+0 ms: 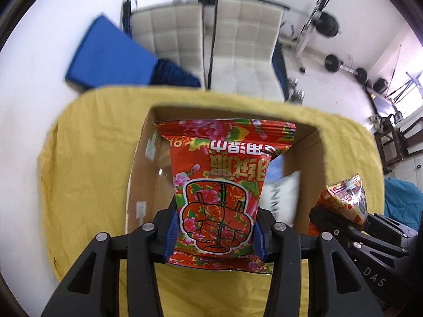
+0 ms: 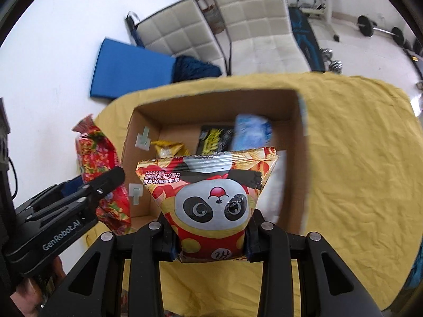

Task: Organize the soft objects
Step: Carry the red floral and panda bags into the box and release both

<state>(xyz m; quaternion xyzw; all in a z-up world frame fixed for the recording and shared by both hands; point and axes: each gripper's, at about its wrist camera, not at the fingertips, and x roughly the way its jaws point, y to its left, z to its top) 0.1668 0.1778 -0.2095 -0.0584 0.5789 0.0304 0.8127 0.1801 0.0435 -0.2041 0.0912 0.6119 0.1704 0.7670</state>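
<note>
the left gripper (image 1: 215, 233) is clamped on a glossy red floral snack bag (image 1: 224, 185), crinkled film with upside-down print, held over the open cardboard box (image 1: 148, 174) on the wrinkled yellow cloth (image 1: 87, 163). at 3 o'clock in the left wrist view the right gripper (image 2: 211, 240) pinches a shiny panda snack bag (image 2: 211, 195), flared at its sealed top, above the box's near edge. inside the box lie a black-and-yellow packet (image 2: 215, 138), a pale blue packet (image 2: 252, 133), blurred, and what may be a yellow bag (image 2: 168, 149), mostly hidden. padded cream chairs (image 2: 253, 23) stand at 12 o'clock.
</note>
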